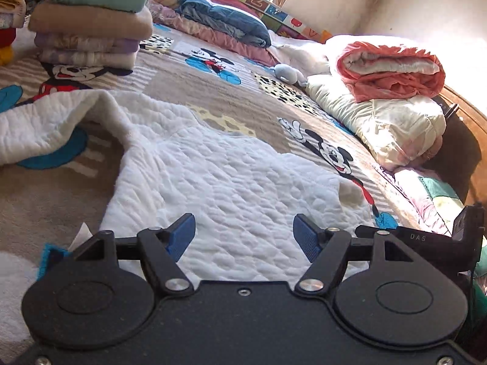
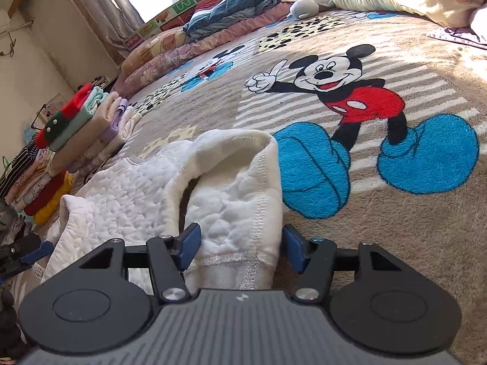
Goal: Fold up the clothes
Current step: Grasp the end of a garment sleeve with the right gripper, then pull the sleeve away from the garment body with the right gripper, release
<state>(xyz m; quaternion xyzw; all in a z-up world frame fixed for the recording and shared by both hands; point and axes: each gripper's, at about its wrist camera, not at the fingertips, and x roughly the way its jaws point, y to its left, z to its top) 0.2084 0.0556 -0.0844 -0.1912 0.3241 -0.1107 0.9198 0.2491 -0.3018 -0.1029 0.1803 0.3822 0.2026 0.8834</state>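
You are partway into folding the white quilted top (image 1: 231,164), which lies spread on the cartoon blanket (image 2: 395,228) in front of both tools, near the stack of folded clothes (image 1: 91,21). Your left gripper (image 1: 243,237) hovers over the body of the top with fingers spread and holding nothing. Your right gripper (image 2: 239,246) has its fingers spread either side of the sleeve cuff (image 2: 240,243), not yet pinching. Next, I judge, close on the cuff and carry the sleeve across the body

Home bedroom: bed w/ Mickey blanket (image 2: 395,213), pillows (image 1: 380,121), folded clothes stack (image 1: 91,21).
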